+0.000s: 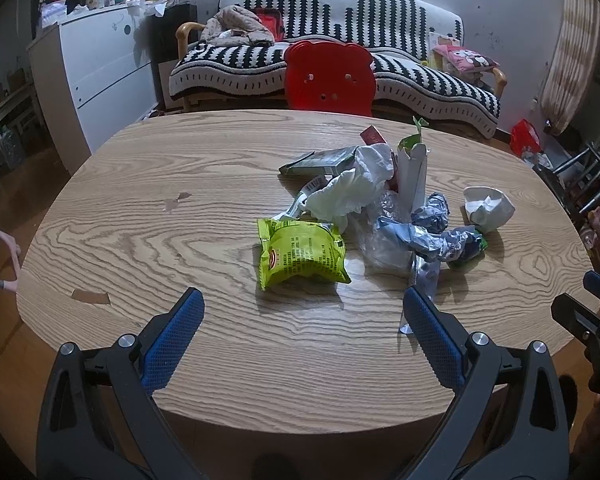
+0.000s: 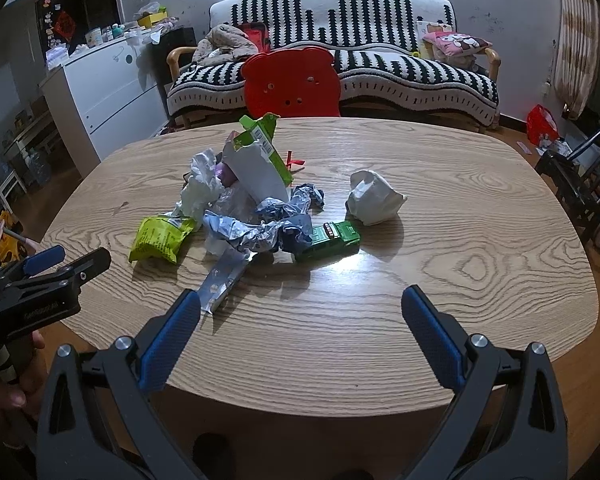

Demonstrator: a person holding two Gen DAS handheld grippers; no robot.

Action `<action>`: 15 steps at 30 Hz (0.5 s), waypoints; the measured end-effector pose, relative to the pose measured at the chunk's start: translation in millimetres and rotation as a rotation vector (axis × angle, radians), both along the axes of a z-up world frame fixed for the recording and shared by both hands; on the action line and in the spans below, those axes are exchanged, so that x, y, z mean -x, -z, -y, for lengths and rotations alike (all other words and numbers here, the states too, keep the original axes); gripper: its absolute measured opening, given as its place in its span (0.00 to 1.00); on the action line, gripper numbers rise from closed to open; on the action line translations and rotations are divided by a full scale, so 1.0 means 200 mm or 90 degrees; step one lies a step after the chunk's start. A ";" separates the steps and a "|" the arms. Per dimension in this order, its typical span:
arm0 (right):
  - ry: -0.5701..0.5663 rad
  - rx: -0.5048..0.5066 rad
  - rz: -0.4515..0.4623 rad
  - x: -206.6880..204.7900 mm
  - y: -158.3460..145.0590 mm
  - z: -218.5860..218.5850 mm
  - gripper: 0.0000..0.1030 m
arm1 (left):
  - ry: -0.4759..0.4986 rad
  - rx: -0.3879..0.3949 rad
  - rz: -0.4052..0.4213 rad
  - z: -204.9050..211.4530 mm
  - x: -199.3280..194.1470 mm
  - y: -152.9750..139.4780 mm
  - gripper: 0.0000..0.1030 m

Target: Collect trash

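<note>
Trash lies heaped near the middle of the wooden counter [image 1: 148, 216], all loose, none of it in a bin or bag. Landmark taken: the yellow-green snack packet [image 1: 302, 254], sealed and puffed, contents hidden.

Findings relative to that packet:
- Just behind it, touching, a wad of white tissue [image 1: 348, 192].
- Behind the tissue, a flattened dark green box [image 1: 320, 162], lying on its side; interior not visible.
- To its right, crumpled clear plastic film [image 1: 384, 240], and touching that, a twisted silver-blue foil wrapper [image 1: 430, 232].
- Behind the foil, a torn white-and-green carton [image 2: 260, 168] stands tilted, top ripped open; whether anything is inside cannot be told.
- Beside the foil's far end, a small green box [image 2: 328, 240] lies flat; it appears closed.
- Farthest right, apart from the heap, a crumpled white paper ball [image 1: 488, 208].
- Nearer the counter's front edge, a silver foil strip [image 2: 224, 280] lies flat.

Left tool [image 1: 302, 312]: jaws spread wide, holding nothing, poised above the counter's near edge directly in front of the packet. Right tool [image 2: 300, 312]: jaws likewise spread wide and empty, above the near edge to the packet's right.

A red chair back [image 1: 330, 78] stands at the counter's far side.
</note>
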State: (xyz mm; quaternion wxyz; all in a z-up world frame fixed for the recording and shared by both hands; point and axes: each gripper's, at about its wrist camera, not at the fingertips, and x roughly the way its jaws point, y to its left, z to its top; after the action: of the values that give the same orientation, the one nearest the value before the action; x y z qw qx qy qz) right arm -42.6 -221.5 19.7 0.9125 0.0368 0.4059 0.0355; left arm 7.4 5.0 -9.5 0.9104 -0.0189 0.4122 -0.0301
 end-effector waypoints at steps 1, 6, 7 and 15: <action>0.000 0.000 0.000 0.00 0.00 0.00 0.95 | 0.001 0.001 0.001 0.00 0.00 0.00 0.94; 0.000 0.000 0.001 0.00 0.00 0.00 0.95 | 0.001 -0.001 -0.002 -0.01 0.00 0.01 0.94; -0.001 0.000 0.001 0.00 0.00 0.00 0.95 | 0.002 0.001 -0.001 -0.01 0.00 0.01 0.94; 0.001 -0.001 -0.001 0.00 0.00 0.00 0.95 | 0.003 0.008 -0.009 0.00 -0.01 0.02 0.94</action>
State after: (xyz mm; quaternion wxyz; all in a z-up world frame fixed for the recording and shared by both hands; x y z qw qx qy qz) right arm -42.9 -221.4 19.8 0.9120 0.0377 0.4068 0.0354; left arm 9.0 5.3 -13.2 0.9073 -0.0240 0.4185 -0.0344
